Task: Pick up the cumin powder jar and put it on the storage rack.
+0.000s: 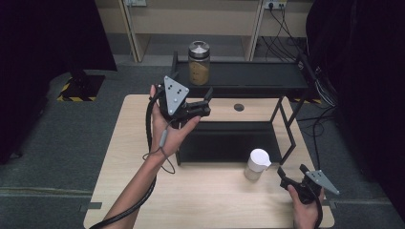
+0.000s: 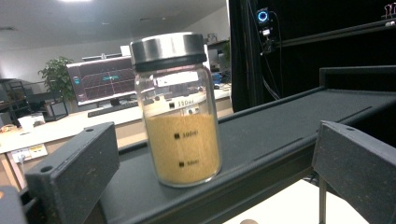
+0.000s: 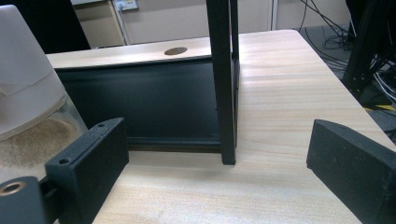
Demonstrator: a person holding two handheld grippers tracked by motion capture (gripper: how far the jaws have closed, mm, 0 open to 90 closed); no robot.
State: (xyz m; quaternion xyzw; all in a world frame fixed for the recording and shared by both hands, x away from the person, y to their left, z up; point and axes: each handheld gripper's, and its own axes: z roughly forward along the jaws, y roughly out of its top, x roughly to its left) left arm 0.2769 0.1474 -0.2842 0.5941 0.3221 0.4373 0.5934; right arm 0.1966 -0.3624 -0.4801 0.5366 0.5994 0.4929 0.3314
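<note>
Two jars stand by the black shelf rack (image 1: 239, 78), our landmark. In the high view we see the glass jar with the steel lid (image 1: 198, 62) at the left end of the rack's top shelf, and the white-lidded jar (image 1: 257, 164) on the wooden table (image 1: 143, 181) just in front of the rack's lower tray, near its right front leg.

The left gripper view gives what the high view cannot — the glass jar's printed measure marks and its yellow-brown grain, filling it to well over half. It also shows the jar close to the shelf's near edge. The right gripper view shows pale grain inside the white-lidded jar (image 3: 25, 107), at that picture's left edge, and the rack's front leg (image 3: 224, 79) planted on the table.

Right of that leg the tabletop lies bare out to its edge. Along the top shelf, right of the glass jar, the surface runs open to the far end.

Our left gripper (image 1: 200, 102) hangs in front of the top shelf's left end, jaws spread wide, the glass jar (image 2: 177, 112) framed between them but beyond them, untouched. Our right gripper (image 1: 289, 179) sits low just right of the white-lidded jar — jaws wide apart, holding nothing.
</note>
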